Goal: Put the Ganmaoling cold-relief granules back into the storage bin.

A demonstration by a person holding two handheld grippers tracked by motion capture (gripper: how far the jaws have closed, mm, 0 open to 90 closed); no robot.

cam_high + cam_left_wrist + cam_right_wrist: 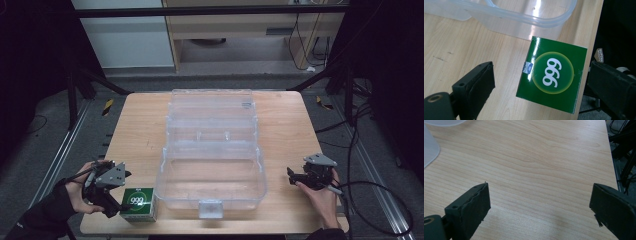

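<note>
Box point(551, 75) corner beyond frame edge

- The clear plastic hinged storage box point(210, 150) is occupying mid-table.
- The small green "999" carton point(552, 77) is sitting just beside its front-left corner (apart).
- Bare light wooden tabletop point(544, 162) is lying open right of the box.

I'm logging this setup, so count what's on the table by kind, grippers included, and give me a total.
Clear plastic box, open and empty: 1
Green carton marked 999, at the table's near left corner: 1
Handheld grippers, both open: 2 (left gripper, right gripper)
Total: 4
</note>
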